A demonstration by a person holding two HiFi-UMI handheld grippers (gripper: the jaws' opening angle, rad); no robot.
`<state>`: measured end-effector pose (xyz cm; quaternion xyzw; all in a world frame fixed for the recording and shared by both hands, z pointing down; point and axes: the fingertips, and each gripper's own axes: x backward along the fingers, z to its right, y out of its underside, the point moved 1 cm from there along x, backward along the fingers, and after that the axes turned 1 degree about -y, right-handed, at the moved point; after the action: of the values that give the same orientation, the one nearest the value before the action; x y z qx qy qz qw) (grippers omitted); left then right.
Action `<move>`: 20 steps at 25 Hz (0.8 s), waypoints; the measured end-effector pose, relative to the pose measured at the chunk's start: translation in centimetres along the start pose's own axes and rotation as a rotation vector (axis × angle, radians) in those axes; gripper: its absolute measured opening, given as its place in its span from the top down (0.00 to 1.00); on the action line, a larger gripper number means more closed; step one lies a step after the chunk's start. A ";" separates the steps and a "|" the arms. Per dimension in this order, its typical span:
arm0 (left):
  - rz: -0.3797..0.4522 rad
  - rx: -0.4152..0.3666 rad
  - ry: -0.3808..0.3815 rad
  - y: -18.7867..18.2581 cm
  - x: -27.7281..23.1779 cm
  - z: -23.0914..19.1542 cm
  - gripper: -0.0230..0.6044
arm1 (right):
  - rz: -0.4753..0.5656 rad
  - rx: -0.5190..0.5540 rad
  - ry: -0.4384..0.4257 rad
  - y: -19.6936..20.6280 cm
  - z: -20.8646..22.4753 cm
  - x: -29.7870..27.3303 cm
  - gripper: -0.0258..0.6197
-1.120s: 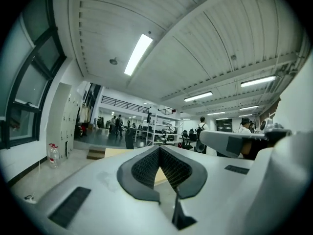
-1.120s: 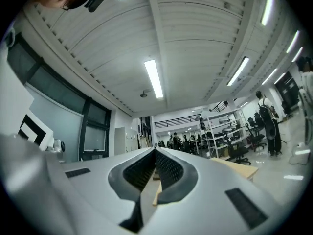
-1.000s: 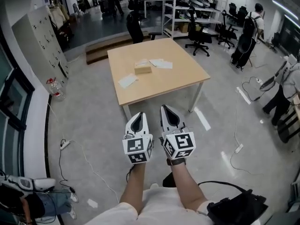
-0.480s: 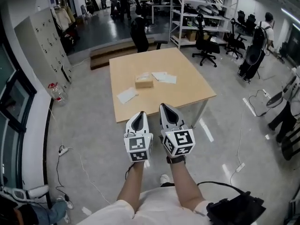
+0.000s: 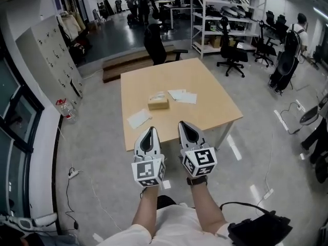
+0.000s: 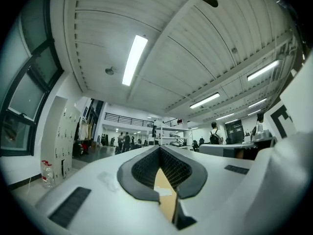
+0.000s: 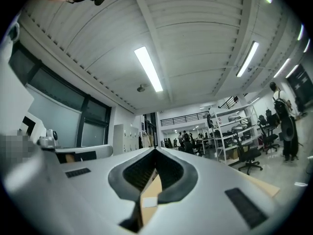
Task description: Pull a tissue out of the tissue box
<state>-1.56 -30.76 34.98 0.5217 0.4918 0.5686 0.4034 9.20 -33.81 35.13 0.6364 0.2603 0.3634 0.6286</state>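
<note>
A tan tissue box [image 5: 158, 102] sits near the middle of the light wooden table [image 5: 207, 83], a white tissue sticking out of its top. Loose tissues lie to its right [image 5: 183, 96] and front left [image 5: 139, 118]. My left gripper [image 5: 149, 129] and right gripper [image 5: 185, 123] are held side by side over the floor, just short of the table's near edge and well away from the box. Both are shut and hold nothing. In the left gripper view the jaw tips [image 6: 160, 148] meet, as they do in the right gripper view [image 7: 155, 150], with a sliver of tabletop showing below.
Grey lockers [image 5: 51, 50] line the left wall, with water bottles [image 5: 66, 110] on the floor beside them. A black office chair [image 5: 156, 42] stands behind the table, with a shelving rack [image 5: 220, 14] and more chairs beyond. A cable and power strip [image 5: 74, 173] lie on the floor at the left.
The person has walked forward, so the table and tissue box are nearer. Both grippers stayed shut, side by side, and now reach almost to the table's near edge.
</note>
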 end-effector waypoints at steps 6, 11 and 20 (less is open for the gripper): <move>-0.020 -0.003 0.010 2.5 -5.1 -1.9 0.96 | 0.054 0.034 -0.014 1.4 1.1 -4.5 0.96; -0.026 0.028 0.056 4.1 -11.7 -3.6 0.96 | 0.040 0.037 0.026 2.2 5.1 -10.7 0.96; -0.004 0.064 0.046 4.1 -22.9 -14.7 0.96 | 0.090 0.084 0.025 2.1 5.6 -24.4 0.96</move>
<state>-12.90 -55.78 34.90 0.5204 0.5199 0.5635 0.3761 -1.25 -56.65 34.25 0.6688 0.2542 0.3882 0.5809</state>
